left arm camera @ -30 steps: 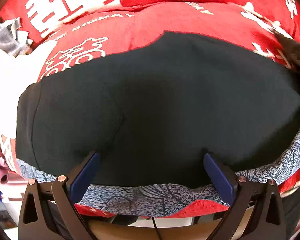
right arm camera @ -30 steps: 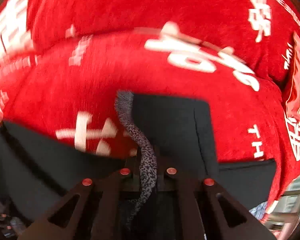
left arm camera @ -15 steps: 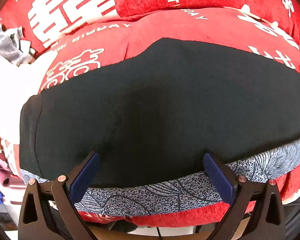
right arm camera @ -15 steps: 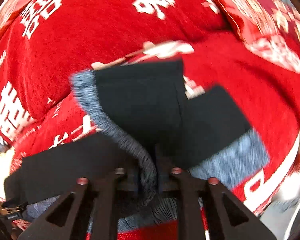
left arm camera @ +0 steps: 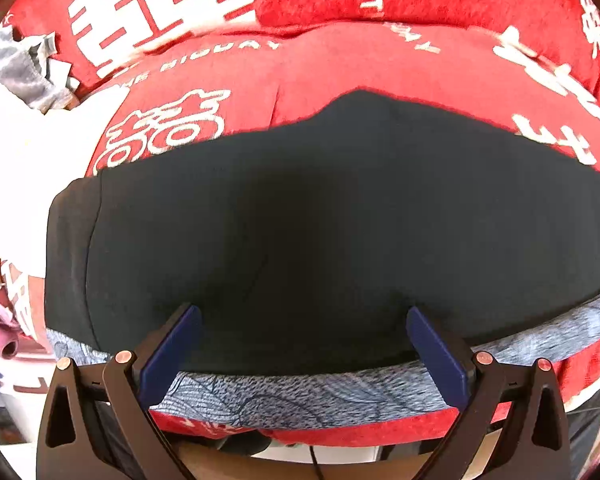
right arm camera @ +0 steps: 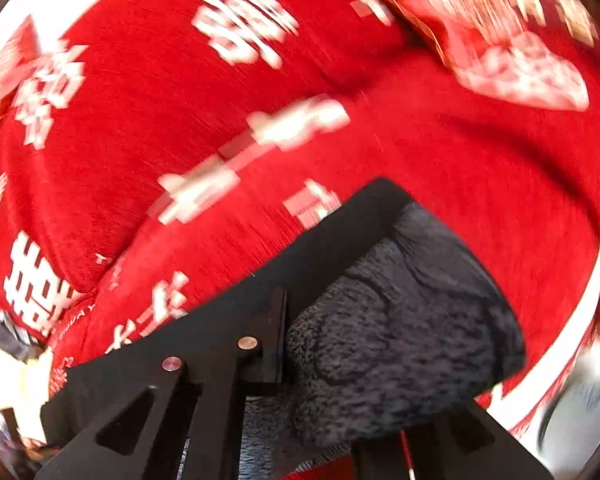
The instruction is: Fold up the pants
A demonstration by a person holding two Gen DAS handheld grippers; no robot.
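Red blanket [left arm camera: 340, 72] with white characters fills both views under your work. Black pants [left arm camera: 300, 216] lie flat across it, blue-grey patterned lining [left arm camera: 300, 394] along the near edge. Your left gripper [left arm camera: 300, 340] stands wide over the near hem, nothing between the pads. Your right gripper [right arm camera: 300, 360] is clamped on a fold of lining; the right finger is hidden by cloth, view blurred. Grey clutter [left arm camera: 24, 68] far left.

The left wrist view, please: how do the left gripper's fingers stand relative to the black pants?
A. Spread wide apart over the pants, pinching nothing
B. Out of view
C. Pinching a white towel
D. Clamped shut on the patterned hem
A: the left gripper has its blue fingers spread wide above the flat black pants, with no cloth pinched between them.
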